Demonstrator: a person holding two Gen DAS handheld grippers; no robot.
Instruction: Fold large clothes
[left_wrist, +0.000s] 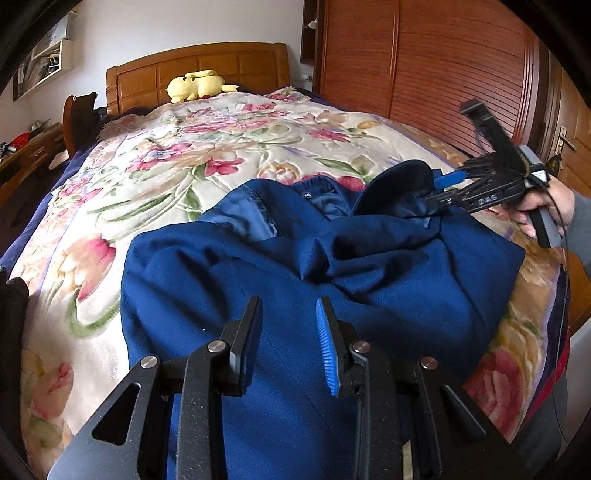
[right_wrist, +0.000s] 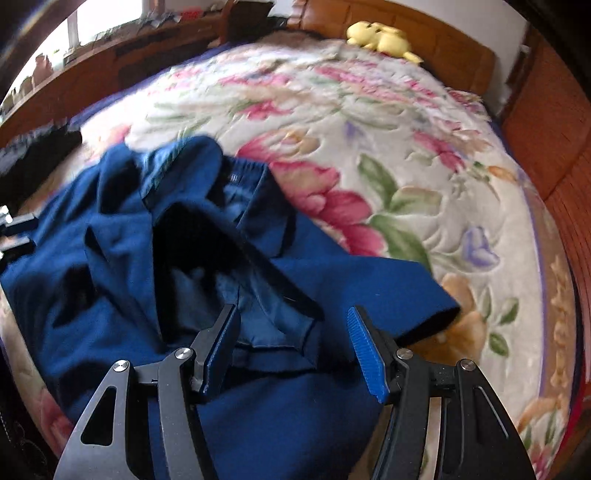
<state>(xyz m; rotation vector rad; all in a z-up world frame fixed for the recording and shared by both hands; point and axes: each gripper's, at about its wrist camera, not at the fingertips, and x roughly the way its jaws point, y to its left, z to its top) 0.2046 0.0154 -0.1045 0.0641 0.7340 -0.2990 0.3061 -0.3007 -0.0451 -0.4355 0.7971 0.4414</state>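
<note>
Wooden wardrobe (left_wrist: 424, 62) only in left view, behind navy garment (left_wrist: 295, 266).

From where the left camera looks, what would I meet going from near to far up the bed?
Open black left jaws → rumpled navy blue garment → floral cream blanket → yellow plush toy → wooden headboard.

The garment (left_wrist: 314, 266) lies on the blanket (left_wrist: 177, 162) at the bed's foot edge, and the plush toy (left_wrist: 197, 85) rests far behind it against the headboard (left_wrist: 192, 68).
</note>
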